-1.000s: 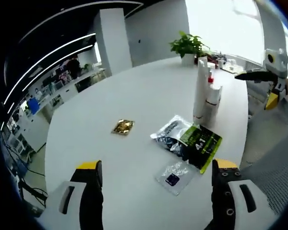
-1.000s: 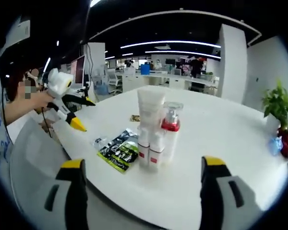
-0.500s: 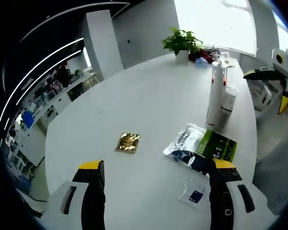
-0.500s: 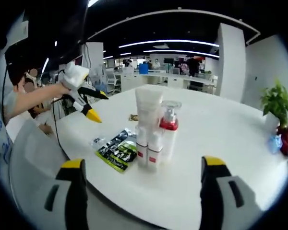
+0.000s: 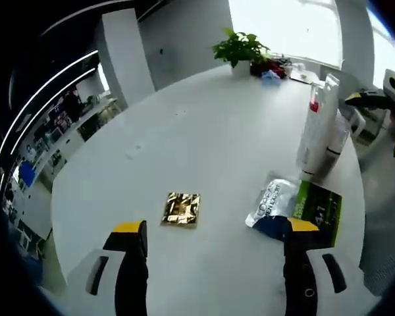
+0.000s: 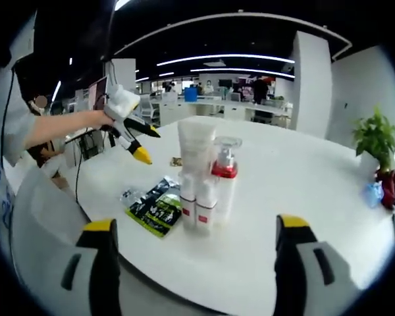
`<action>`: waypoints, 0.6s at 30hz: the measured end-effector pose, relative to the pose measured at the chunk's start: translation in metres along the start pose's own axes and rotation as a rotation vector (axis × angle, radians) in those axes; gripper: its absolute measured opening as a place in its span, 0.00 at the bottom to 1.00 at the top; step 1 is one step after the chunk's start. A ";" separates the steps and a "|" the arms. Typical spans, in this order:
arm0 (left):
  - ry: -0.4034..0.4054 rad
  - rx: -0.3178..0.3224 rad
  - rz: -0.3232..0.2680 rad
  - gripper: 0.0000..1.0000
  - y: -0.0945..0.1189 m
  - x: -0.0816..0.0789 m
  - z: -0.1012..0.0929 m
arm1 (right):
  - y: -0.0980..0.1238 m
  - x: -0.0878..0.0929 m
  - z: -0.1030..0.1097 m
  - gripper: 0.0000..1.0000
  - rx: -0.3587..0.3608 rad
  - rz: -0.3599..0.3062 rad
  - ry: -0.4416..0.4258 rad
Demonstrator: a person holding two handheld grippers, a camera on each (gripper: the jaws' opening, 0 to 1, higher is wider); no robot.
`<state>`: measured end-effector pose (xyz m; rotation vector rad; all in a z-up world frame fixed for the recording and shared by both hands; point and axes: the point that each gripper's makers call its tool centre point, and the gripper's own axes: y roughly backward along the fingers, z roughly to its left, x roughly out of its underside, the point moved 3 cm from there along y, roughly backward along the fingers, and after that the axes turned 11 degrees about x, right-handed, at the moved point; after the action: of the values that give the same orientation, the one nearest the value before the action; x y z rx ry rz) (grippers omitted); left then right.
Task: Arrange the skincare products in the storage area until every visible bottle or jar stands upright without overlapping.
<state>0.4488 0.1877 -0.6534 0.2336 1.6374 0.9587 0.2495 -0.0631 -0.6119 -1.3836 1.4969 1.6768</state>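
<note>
a round white table in an open-plan office carries a small cluster of skincare products. in the right gripper view, just left of the frame's centre, a tall white tube stands on its cap, touching a clear pump bottle with a red collar on its right; smaller white containers with red labels stand in front of them at their base. all appear upright. in the left gripper view the same cluster stands at the right of the frame, near the table's edge.

flat sachets lie beside the bottles: a green-and-black packet overlaps a silvery pouch, seen at lower right in the left gripper view and at lower left of the cluster in the right gripper view. a gold foil sachet lies alone at lower centre of the left gripper view, well apart from the bottles. a potted plant sits at the far edge of the table, top centre.

the left gripper hangs over the table with its jaws spread wide, grasping nothing; in the right gripper view it appears at upper left, held by a person's hand. the right gripper hovers off the table's near edge, its jaws likewise parted and empty.
</note>
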 end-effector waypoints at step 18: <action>0.022 0.079 0.073 0.76 -0.052 0.003 0.046 | -0.002 0.001 -0.003 1.00 0.023 0.010 0.003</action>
<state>0.5063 0.1768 -0.6916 0.3393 1.6988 0.9555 0.2515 -0.0657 -0.6131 -1.3696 1.5226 1.6594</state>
